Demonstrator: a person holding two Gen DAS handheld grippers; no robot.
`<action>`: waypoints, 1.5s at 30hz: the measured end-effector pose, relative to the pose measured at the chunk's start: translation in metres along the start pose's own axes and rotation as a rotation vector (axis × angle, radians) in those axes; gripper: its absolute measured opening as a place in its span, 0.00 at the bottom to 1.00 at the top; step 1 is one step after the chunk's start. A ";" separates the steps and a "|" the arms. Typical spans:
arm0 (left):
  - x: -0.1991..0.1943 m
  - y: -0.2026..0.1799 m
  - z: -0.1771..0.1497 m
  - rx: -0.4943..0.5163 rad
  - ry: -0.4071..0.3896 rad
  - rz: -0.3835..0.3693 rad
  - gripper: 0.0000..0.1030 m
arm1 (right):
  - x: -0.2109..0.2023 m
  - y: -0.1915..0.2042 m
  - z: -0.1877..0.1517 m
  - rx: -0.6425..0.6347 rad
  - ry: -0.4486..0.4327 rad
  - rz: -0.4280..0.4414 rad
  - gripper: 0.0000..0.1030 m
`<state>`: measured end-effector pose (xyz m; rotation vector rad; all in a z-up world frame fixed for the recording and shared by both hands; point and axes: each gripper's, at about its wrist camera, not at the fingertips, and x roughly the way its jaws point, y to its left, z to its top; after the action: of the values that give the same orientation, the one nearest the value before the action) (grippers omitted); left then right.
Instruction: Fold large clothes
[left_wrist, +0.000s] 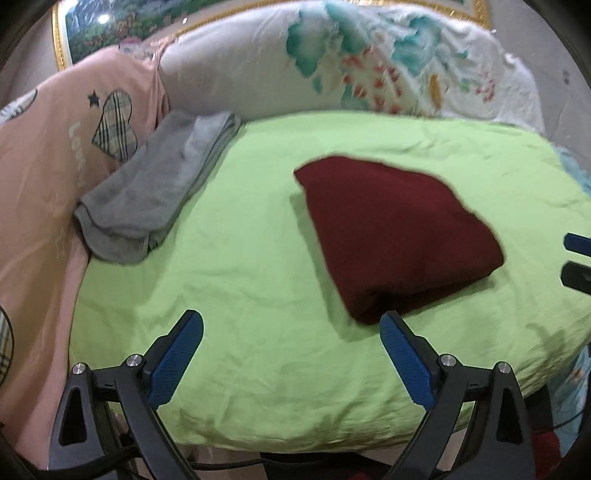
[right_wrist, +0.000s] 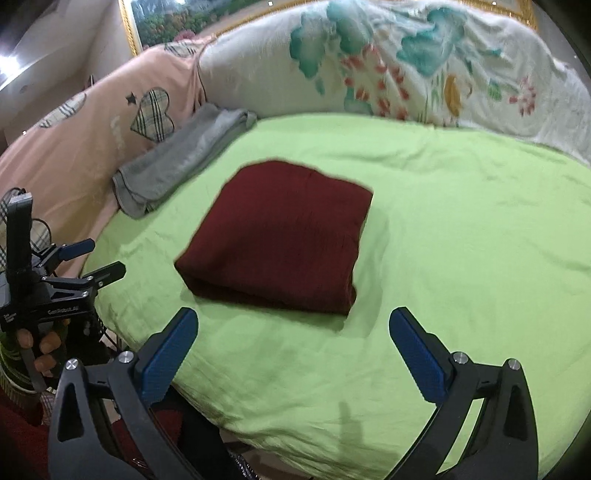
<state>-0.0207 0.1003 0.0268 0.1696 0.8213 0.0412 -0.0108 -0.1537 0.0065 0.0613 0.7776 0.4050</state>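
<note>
The left claw (left_wrist: 291, 354) and right claw (right_wrist: 293, 350) hang spread wide and empty above the green sheet (left_wrist: 258, 258), apparently released so the fold keeps its shape. The maroon garment (right_wrist: 280, 236) lies folded square just ahead of both, touching neither. A grey folded cloth (left_wrist: 155, 192) sits farther off left, likely set aside as done.

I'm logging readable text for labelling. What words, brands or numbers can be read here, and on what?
"Love": pale letters on the pink cover, beside its plaid heart; blurred, last letters uncertain.
"GenRobot.AI": on the left tool body, small and only roughly legible.
Small white print further left on that body: too small to read.
</note>
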 end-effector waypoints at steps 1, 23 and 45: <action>0.007 -0.003 -0.002 -0.002 0.023 0.002 0.94 | 0.007 0.000 -0.003 0.001 0.015 0.002 1.00; 0.024 -0.026 0.012 0.010 0.047 0.017 0.94 | 0.056 -0.001 0.010 -0.018 0.100 0.023 1.00; 0.021 -0.034 0.028 0.003 0.024 -0.029 0.94 | 0.068 -0.002 0.029 0.001 0.108 0.037 1.00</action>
<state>0.0133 0.0655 0.0247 0.1604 0.8480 0.0147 0.0536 -0.1277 -0.0182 0.0556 0.8845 0.4462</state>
